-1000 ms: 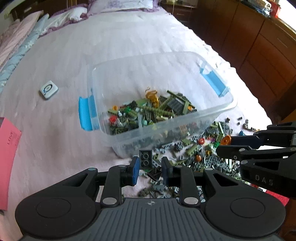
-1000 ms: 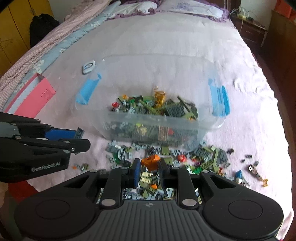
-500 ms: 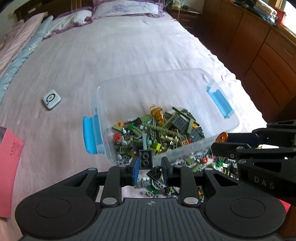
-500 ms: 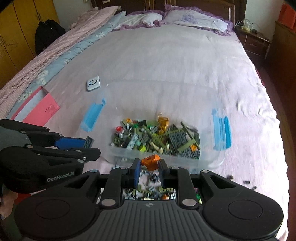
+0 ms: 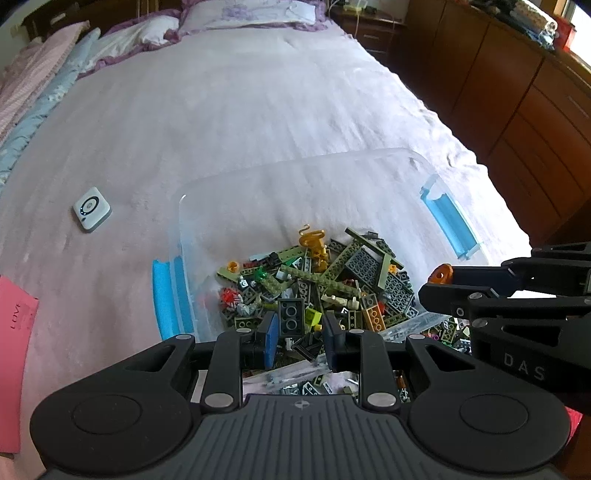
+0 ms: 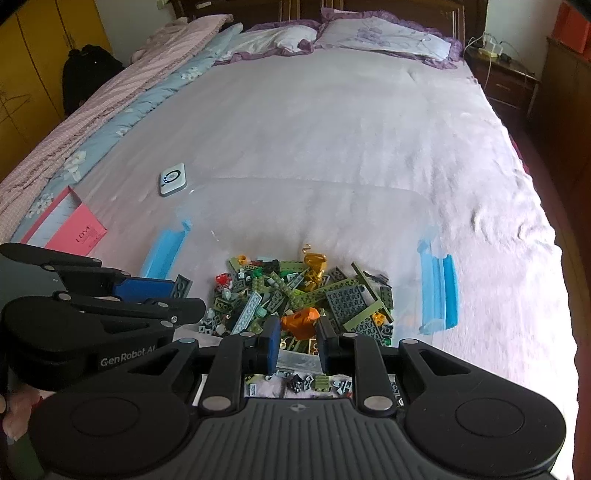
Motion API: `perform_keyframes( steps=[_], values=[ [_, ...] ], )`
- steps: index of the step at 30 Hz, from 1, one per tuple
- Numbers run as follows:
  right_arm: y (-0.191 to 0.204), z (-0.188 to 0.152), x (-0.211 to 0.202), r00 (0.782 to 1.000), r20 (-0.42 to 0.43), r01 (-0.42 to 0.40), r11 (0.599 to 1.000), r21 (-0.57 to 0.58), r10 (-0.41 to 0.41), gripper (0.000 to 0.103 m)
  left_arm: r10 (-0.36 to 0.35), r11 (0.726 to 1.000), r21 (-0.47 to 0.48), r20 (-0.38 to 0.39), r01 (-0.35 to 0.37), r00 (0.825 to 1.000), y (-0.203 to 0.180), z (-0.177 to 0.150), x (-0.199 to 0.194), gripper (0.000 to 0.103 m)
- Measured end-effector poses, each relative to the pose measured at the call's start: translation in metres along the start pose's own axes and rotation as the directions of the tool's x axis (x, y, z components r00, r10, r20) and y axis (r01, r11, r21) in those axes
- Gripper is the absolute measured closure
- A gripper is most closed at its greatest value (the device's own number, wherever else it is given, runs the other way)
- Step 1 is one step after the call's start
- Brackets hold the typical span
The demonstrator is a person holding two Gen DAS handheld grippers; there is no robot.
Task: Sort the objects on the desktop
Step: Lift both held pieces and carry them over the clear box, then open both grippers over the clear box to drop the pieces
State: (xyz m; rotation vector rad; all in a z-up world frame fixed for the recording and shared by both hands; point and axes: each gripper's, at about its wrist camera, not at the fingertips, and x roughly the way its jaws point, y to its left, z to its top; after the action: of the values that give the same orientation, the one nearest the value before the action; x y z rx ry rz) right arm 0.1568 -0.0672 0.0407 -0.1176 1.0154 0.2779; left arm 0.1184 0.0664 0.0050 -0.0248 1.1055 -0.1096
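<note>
A clear plastic bin [image 5: 369,173] with blue handles [image 5: 168,299] sits on the bed and holds a heap of green, grey and orange toy bricks [image 5: 332,280]. My left gripper [image 5: 299,332] is shut on a dark grey two-stud brick [image 5: 291,318] over the bin's near edge. My right gripper [image 6: 297,332] is shut on an orange piece [image 6: 301,321], also over the near edge; the piece shows in the left wrist view [image 5: 441,274]. The bin [image 6: 314,199] and the grey brick [image 6: 181,286] show in the right wrist view. Loose bricks [image 6: 317,382] lie on the sheet under the grippers.
A small white device [image 5: 91,209] lies on the bed left of the bin. A pink card box [image 6: 70,225] sits at the left bed edge. Wooden drawers [image 5: 517,110] line the right side. Pillows [image 6: 369,35] lie at the bed's far end.
Both grippers have risen from the loose pile and moved forward with their pieces, from in front of the bin to over its near edge.
</note>
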Motion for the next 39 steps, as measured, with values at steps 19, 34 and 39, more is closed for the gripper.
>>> perform_keyframes(
  steps=[19,34,39],
  values=[
    [0.002,0.007,0.019,1.000,-0.018,0.000,1.000,0.013,0.000,0.080,-0.002,1.000,-0.019,-0.011,0.002,1.000,0.007,0.003,0.007,0.076],
    [0.000,-0.001,0.007,1.000,-0.015,0.007,0.999,0.046,-0.007,0.078,0.022,0.999,-0.035,-0.006,-0.023,1.000,0.006,0.000,-0.001,0.049],
    [-0.001,-0.005,0.000,1.000,-0.008,0.010,0.999,0.050,-0.010,0.075,0.037,0.998,-0.049,-0.004,-0.037,0.999,0.005,-0.003,-0.006,0.045]
  ],
)
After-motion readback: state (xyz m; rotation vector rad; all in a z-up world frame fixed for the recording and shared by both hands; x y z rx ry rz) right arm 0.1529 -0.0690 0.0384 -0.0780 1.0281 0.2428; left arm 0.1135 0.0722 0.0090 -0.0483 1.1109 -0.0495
